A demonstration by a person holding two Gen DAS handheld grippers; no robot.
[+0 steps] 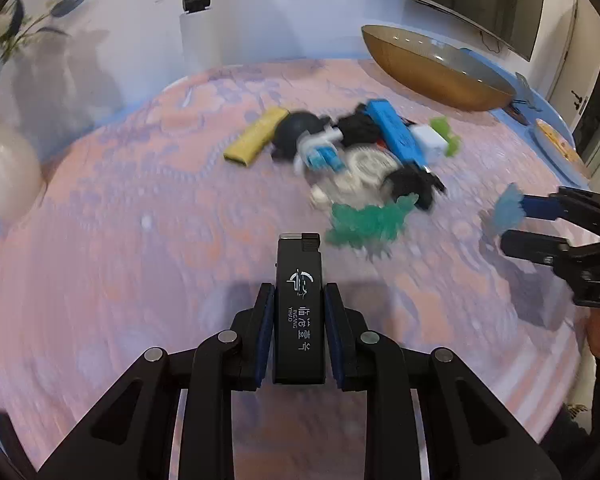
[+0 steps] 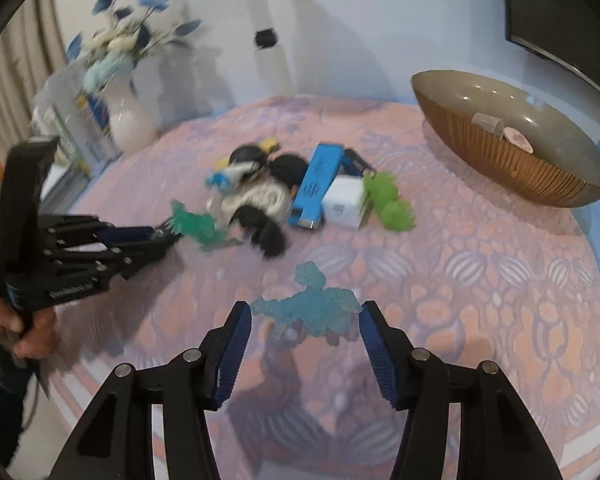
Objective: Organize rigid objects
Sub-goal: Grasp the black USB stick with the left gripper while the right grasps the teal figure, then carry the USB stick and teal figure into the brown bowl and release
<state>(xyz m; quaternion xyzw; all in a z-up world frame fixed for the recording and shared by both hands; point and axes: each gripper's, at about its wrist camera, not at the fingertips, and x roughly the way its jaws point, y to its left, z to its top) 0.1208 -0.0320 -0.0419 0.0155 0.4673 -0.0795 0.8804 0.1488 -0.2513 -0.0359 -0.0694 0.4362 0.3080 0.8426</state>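
Soft indoor light, motion blur, fisheye edge warp, faint shadows

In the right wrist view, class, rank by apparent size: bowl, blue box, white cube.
1. bowl
2. blue box
3. white cube
Box and cube lie together, so comparison is fair; the bowl's distance differs.
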